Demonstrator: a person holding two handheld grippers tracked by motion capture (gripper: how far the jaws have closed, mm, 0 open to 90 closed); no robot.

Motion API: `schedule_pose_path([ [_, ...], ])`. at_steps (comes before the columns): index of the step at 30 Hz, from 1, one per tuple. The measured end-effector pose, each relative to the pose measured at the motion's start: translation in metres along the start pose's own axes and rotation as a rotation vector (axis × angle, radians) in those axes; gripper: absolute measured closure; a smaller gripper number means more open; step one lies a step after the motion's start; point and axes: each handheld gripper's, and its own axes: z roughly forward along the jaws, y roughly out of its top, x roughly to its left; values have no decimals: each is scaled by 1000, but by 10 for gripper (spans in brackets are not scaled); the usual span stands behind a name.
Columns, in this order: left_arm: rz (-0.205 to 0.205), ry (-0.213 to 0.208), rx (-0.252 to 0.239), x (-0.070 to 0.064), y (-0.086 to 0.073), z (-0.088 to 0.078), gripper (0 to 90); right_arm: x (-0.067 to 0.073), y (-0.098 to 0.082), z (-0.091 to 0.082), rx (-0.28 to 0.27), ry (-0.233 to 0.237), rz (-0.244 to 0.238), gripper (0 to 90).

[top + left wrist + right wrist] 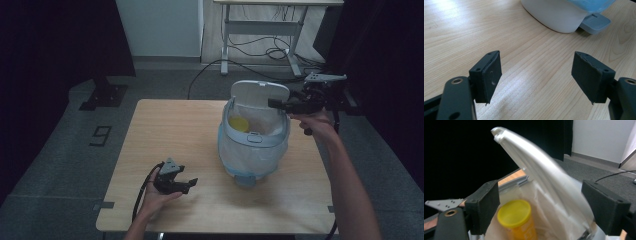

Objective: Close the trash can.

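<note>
left half of the table wide open | bin blocks centre-right | raised lid walls off the back | mouth reachable from above

Left gripper low, held in upturned left hand, jaws apart, empty. Right gripper raised, arm outstretched, jaws apart, gripping nothing.

Lab-like room: black curtains, cabled desk, grey carpet

One bin with one raised lid, one yellow-capped bottle, two claws.
</note>
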Motion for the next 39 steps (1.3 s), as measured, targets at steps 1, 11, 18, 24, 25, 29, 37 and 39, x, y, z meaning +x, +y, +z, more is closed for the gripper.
schedule_pose_path([
  [1, 1, 1, 0, -1, 0, 0, 241, 3, -2, -1, 5, 1, -4, 144],
  [11, 7, -1, 3, -4, 1, 2, 240, 27, -23, -8, 9, -17, -25, 100],
  [18, 9, -1, 10, -5, 0, 4, 240, 33, -32, -17, -10, -26, -21, 99],
  [24, 13, -3, 15, -7, 1, 5, 240, 34, -36, -14, 20, -19, -18, 99],
  [25, 14, -4, 16, -7, 0, 5, 240, 34, -36, -14, 26, -17, -16, 99],
  [29, 14, -5, 22, -7, 0, 6, 240, 33, -34, -11, 25, -12, 10, 98],
  [37, 15, -10, 25, -8, 0, 6, 240, 36, -37, -2, 60, -27, 8, 110],
  [39, 14, -11, 25, -8, 0, 6, 240, 36, -37, 0, 60, -46, -2, 116],
])
